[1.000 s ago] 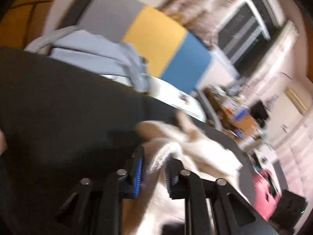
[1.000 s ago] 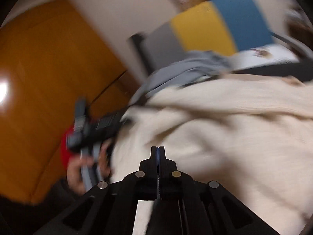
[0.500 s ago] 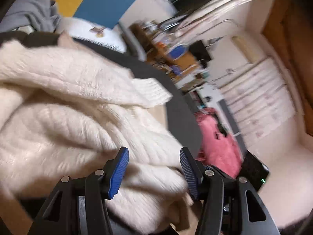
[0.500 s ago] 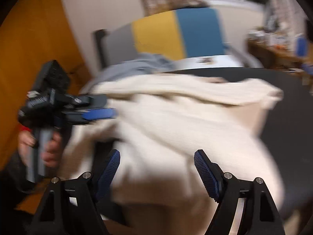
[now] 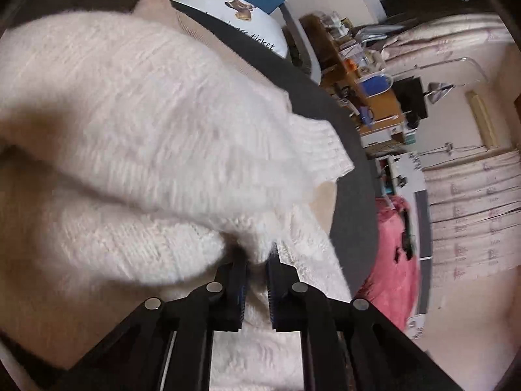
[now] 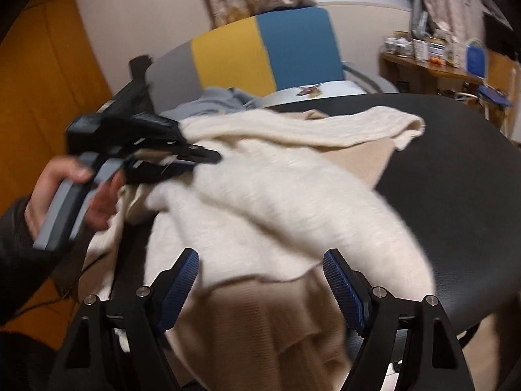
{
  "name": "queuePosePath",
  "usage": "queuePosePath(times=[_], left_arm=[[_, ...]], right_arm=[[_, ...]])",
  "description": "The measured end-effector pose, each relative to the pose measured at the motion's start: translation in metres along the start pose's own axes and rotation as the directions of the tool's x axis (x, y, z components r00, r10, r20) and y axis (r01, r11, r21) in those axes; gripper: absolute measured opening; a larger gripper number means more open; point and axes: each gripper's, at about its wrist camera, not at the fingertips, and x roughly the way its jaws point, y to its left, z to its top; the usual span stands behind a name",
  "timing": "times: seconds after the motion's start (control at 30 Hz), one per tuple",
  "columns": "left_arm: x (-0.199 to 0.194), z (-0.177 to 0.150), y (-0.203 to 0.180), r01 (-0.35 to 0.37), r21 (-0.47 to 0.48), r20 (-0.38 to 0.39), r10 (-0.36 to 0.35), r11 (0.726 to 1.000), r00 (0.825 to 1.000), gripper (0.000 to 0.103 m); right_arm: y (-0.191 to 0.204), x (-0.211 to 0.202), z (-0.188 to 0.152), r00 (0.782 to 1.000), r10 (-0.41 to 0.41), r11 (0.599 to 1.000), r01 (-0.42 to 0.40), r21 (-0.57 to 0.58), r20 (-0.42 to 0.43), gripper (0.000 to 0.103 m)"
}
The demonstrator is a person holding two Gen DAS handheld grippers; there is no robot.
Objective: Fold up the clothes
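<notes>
A cream knitted sweater (image 6: 276, 202) lies bunched on a round black table (image 6: 456, 169), over a beige garment (image 6: 260, 322) that hangs off the near edge. In the left wrist view the sweater (image 5: 146, 137) fills the frame and its ribbed cuff (image 5: 322, 150) points right. My left gripper (image 5: 257, 260) is shut on a fold of the sweater; it also shows in the right wrist view (image 6: 202, 159) at the sweater's left side. My right gripper (image 6: 260, 277) is open and empty just above the sweater's near edge.
A chair with grey, yellow and blue back (image 6: 260, 55) stands behind the table, with a grey garment (image 6: 215, 101) and a white printed cushion (image 6: 312, 93) on it. A cluttered wooden desk (image 6: 433, 65) is at the right. A pink item (image 5: 394, 254) lies beyond the table.
My left gripper has closed from open onto a fold of the sweater. My right gripper stays open and has drawn back slightly toward the near edge.
</notes>
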Motion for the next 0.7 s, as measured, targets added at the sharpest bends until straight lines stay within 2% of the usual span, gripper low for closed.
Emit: queuePosePath(times=[0.07, 0.13, 0.2, 0.27, 0.37, 0.4, 0.43, 0.5, 0.57, 0.63, 0.67, 0.7], left_arm=[[-0.028, 0.005, 0.003, 0.077, 0.008, 0.088, -0.078, 0.997, 0.993, 0.007], [-0.056, 0.009, 0.005, 0.153, 0.023, 0.174, -0.154, 0.988, 0.973, 0.003], [-0.101, 0.007, 0.009, 0.179, 0.071, 0.274, -0.192, 0.981, 0.942, 0.001], [-0.154, 0.004, 0.018, 0.193, 0.114, 0.383, -0.222, 0.975, 0.897, 0.000], [-0.230, -0.004, 0.052, 0.103, 0.080, 0.523, -0.130, 0.991, 0.842, 0.000], [-0.249, -0.007, 0.064, 0.068, 0.064, 0.552, -0.092, 0.996, 0.829, 0.000], [-0.261, -0.010, 0.072, 0.050, 0.063, 0.559, -0.076, 0.997, 0.826, 0.000], [-0.263, -0.017, 0.078, 0.057, 0.100, 0.486, -0.099, 0.993, 0.868, 0.000], [-0.237, -0.026, 0.074, 0.056, 0.135, 0.368, -0.102, 0.989, 0.924, 0.015], [-0.196, -0.033, 0.063, 0.085, 0.177, 0.269, -0.131, 0.980, 0.954, 0.027], [-0.173, -0.036, 0.055, 0.115, 0.186, 0.219, -0.155, 0.976, 0.963, 0.030], [-0.152, -0.038, 0.047, 0.142, 0.185, 0.179, -0.176, 0.972, 0.968, 0.037]], right_arm=[[0.013, 0.004, -0.005, 0.998, 0.051, 0.998, -0.053, -0.029, -0.041, 0.080], [0.027, 0.009, -0.011, 0.992, 0.099, 0.993, -0.104, -0.059, -0.084, 0.080], [0.042, 0.013, -0.017, 0.988, 0.111, 0.988, -0.121, -0.098, -0.109, 0.080], [0.053, 0.015, -0.018, 0.986, 0.127, 0.983, -0.140, -0.116, -0.111, 0.080], [0.065, 0.018, -0.008, 0.981, 0.176, 0.975, -0.185, -0.125, -0.083, 0.080], [0.063, 0.015, -0.002, 0.981, 0.184, 0.975, -0.190, -0.117, -0.059, 0.080], [0.060, 0.013, 0.005, 0.981, 0.192, 0.976, -0.194, -0.103, -0.030, 0.080], [0.040, -0.004, 0.020, 0.975, 0.216, 0.976, -0.215, -0.023, 0.058, 0.080], [0.018, -0.017, 0.029, 0.976, 0.184, 0.980, -0.191, 0.052, 0.114, 0.083], [0.003, -0.017, 0.033, 0.987, 0.125, 0.987, -0.135, 0.088, 0.104, 0.089], [-0.001, -0.013, 0.032, 0.992, 0.096, 0.991, -0.102, 0.083, 0.077, 0.090], [-0.003, -0.006, 0.031, 0.996, 0.071, 0.994, -0.075, 0.074, 0.053, 0.090]])
